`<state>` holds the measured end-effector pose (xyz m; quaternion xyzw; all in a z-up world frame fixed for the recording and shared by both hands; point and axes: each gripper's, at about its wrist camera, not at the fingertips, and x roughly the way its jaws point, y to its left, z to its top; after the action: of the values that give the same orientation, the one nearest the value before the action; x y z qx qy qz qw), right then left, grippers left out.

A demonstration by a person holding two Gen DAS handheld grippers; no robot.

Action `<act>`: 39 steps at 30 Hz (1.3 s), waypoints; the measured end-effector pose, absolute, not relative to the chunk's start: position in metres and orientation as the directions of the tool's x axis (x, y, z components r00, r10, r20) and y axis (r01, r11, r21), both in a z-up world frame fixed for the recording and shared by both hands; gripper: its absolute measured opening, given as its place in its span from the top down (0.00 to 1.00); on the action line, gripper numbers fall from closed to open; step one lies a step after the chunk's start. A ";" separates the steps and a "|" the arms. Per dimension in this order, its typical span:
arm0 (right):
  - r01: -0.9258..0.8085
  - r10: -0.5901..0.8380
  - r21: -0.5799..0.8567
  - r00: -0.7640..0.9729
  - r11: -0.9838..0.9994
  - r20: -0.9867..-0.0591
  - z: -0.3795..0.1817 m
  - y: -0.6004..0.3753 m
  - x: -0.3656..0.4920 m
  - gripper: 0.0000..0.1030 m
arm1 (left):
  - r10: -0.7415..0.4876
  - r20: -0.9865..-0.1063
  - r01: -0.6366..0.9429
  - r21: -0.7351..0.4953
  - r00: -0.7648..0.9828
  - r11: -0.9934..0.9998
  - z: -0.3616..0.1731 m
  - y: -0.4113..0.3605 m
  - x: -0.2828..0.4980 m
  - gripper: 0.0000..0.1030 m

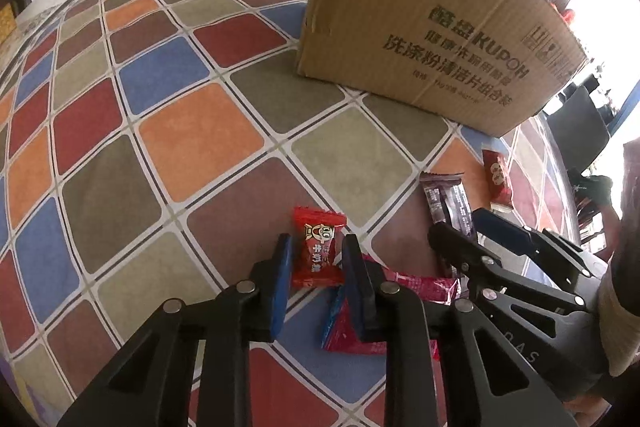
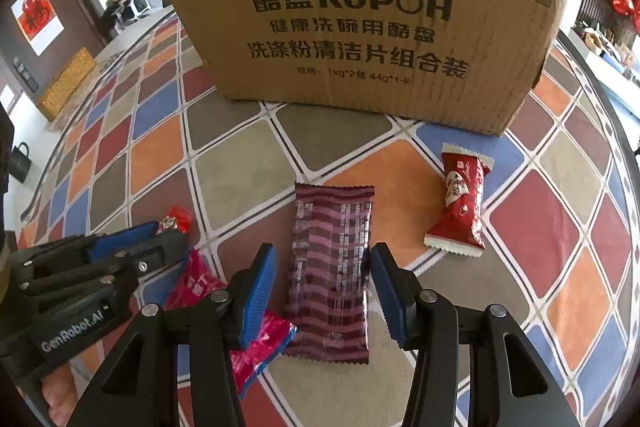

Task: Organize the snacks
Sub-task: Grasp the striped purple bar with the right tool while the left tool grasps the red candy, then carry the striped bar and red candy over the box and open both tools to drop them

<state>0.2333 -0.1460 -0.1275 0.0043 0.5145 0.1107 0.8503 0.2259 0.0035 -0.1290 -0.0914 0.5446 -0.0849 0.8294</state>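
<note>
My left gripper [image 1: 316,247] is open, low over the table, its blue fingers on either side of a small red candy [image 1: 318,247]; it also shows in the right wrist view [image 2: 160,239]. My right gripper [image 2: 322,267] is open, its fingers on either side of a purple striped snack bar [image 2: 332,267]; it also shows in the left wrist view [image 1: 464,227]. A pink snack packet [image 2: 248,343] lies between the two grippers, partly under the fingers. A red wrapped snack [image 2: 460,203] lies to the right. A cardboard box [image 2: 360,19] stands behind the snacks.
The table wears a checked cloth [image 1: 192,139] of coloured squares. The box's open top is out of view. Chairs [image 1: 576,123] and room furniture stand beyond the table edge.
</note>
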 end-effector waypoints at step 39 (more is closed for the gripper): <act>-0.204 0.224 0.123 0.605 0.971 -0.765 -0.056 -0.162 0.213 0.66 | -0.241 -0.791 0.145 -0.193 0.562 0.970 -0.055 -0.009 0.213 0.82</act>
<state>0.2129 -0.1619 -0.0563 0.0118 0.4284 0.1193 0.8956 0.2131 -0.0093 -0.0555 -0.0530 0.4548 -0.1093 0.8823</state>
